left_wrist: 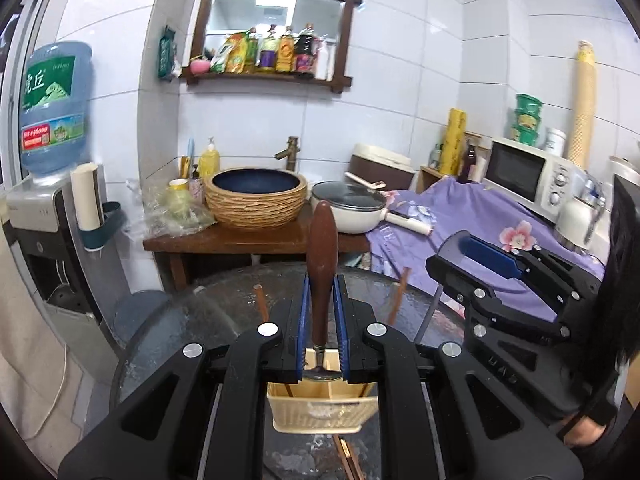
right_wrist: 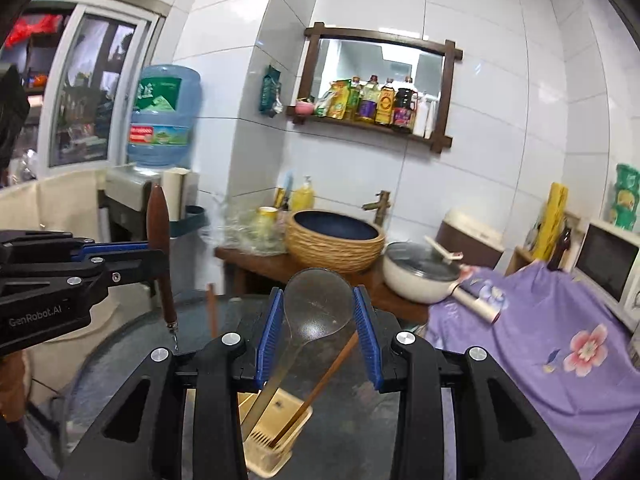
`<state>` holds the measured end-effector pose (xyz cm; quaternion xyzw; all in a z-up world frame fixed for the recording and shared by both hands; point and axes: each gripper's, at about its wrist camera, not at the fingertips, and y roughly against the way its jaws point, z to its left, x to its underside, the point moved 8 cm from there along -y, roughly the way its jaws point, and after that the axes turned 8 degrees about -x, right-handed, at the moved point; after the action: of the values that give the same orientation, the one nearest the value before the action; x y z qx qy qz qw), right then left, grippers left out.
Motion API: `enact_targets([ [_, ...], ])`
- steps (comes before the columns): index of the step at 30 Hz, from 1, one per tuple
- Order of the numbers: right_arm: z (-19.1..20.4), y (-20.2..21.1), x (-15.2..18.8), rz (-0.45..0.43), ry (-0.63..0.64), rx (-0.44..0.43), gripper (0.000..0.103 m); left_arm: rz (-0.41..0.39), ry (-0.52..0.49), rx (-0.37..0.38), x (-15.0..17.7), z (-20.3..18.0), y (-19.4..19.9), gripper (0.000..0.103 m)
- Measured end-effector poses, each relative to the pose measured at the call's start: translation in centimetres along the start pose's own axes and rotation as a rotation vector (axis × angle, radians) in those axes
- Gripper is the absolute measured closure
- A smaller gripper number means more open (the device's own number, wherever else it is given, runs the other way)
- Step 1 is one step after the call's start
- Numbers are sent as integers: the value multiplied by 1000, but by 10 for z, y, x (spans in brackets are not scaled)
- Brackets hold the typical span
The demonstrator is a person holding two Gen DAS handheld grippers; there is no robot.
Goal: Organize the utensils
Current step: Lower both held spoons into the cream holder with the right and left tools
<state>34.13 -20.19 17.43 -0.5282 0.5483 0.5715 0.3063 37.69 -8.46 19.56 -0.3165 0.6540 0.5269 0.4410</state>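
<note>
Two claws are up over a round dark glass desk (left_wrist: pixel 224 308), and I am holding a utensil in each.

From the left wrist view, my left claw (left_wrist: pixel 322 312) is nearly closed, its blue pads (left_wrist: pixel 303 320) pressed on the dark brown wooden handle (left_wrist: pixel 322 256) of a utensil that stands upright at the centre of the frame. Its metal neck runs down toward 6 o'clock; its working end is hidden behind the claw. Directly below, at 6 o'clock, sits a cream plastic utensil basket (left_wrist: pixel 324 408) on the desk, with wooden chopsticks (left_wrist: pixel 400 294) leaning out of it. My right claw (left_wrist: pixel 472 256) appears at 3 o'clock, seen from the side.

From the right wrist view, my right claw (right_wrist: pixel 320 332) is narrowed partway around a clear, smoky plastic rice spoon (right_wrist: pixel 318 304). The bowl of the spoon points up toward 12 o'clock and its handle slants down to 7 o'clock, into the cream basket (right_wrist: pixel 276 444). One wooden chopstick (right_wrist: pixel 320 384) leans beside the spoon handle. At 9 o'clock, the left claw (right_wrist: pixel 154 258) holds the brown-handled utensil (right_wrist: pixel 158 232) upright above the desk.

Behind the desk, at 12 o'clock, a woven-sided sink bowl (left_wrist: pixel 256 200) sits on a wooden stand.
</note>
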Motion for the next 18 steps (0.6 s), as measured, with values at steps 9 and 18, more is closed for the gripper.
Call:
enact_targets([
  [9, 10, -39, 45, 25, 53, 48, 68, 83, 13, -44, 50, 3, -56, 90],
  [18, 27, -50, 88, 84, 72, 4, 68, 144, -20, -53, 92, -1, -72, 90],
])
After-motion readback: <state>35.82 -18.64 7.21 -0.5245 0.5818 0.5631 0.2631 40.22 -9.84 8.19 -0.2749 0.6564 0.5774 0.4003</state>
